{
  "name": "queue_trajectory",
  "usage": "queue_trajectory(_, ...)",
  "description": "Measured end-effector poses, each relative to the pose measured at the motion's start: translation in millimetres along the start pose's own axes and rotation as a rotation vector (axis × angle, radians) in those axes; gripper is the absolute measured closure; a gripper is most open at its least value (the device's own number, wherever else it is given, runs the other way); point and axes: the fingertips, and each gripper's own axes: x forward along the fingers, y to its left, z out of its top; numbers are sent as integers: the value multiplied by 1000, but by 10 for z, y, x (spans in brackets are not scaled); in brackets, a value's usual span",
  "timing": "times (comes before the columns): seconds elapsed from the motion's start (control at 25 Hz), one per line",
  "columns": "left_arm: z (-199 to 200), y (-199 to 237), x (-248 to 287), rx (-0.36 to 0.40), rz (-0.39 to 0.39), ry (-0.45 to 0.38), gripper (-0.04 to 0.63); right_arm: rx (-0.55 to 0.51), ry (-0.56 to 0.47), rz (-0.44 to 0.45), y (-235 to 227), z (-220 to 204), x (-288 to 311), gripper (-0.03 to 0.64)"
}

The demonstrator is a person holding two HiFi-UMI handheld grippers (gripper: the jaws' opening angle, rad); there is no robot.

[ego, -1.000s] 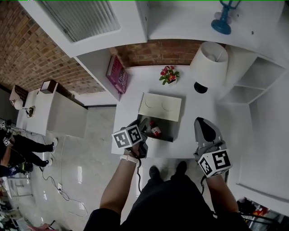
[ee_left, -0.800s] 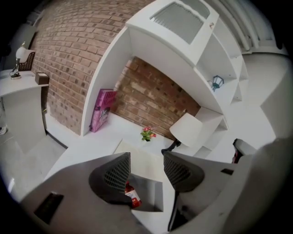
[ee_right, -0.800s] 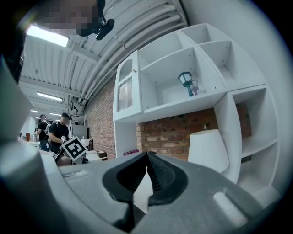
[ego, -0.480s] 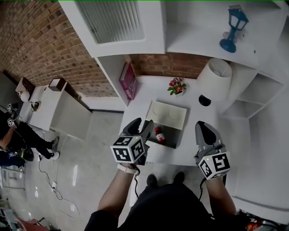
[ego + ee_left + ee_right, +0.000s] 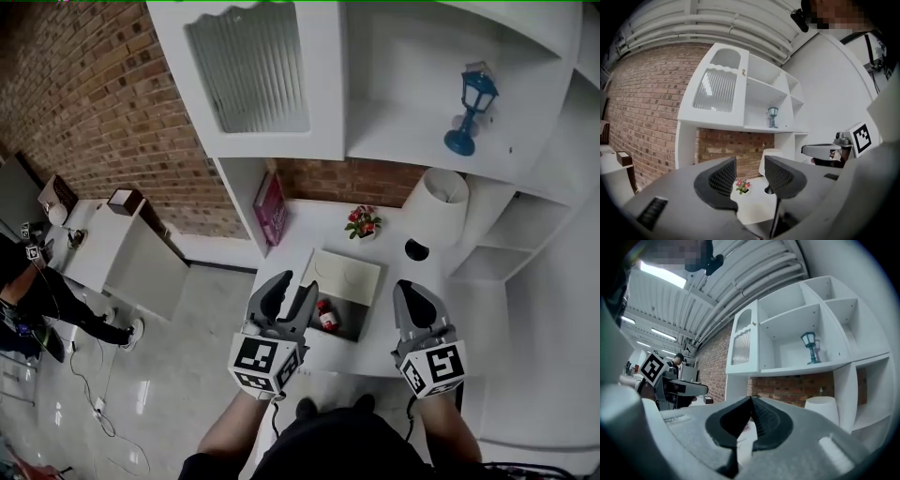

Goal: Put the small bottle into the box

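On the white desk (image 5: 375, 258) stands a small box (image 5: 349, 324) with a dark inside, its pale lid (image 5: 347, 275) folded open behind it. The small bottle (image 5: 325, 317), red with a dark cap, lies inside the box. My left gripper (image 5: 292, 289) is held up in front of the box's left side, open and empty; in the left gripper view its jaws (image 5: 749, 176) stand apart with only the desk between them. To the right of the box my right gripper (image 5: 410, 289) is raised, shut with nothing in it (image 5: 751, 401).
A white lamp (image 5: 442, 206), a small flower pot (image 5: 362, 222) and a pink book (image 5: 272, 208) stand at the back of the desk. A blue lantern (image 5: 466, 108) sits on the shelf above. A person (image 5: 28, 291) stands far left on the floor.
Both grippers have come up and back from the desk toward me. The left gripper has drawn away from the box, and the bottle stays inside. The view has tilted up to the shelves.
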Motion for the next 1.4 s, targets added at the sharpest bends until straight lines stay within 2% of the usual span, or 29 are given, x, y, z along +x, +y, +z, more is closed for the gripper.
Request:
queue_trajectory(0.28,182,-25,-67,-17,31,-49,411,-26,-85,13,12,369,-8,623)
queue_trajectory(0.52,254,-27,-80,1,39,-50,411,-48,-118,22,28,552,2,623)
queue_trajectory(1.4,143,-81,-8,10,76,-25,411,-43,-140,74,-57,493,54,624)
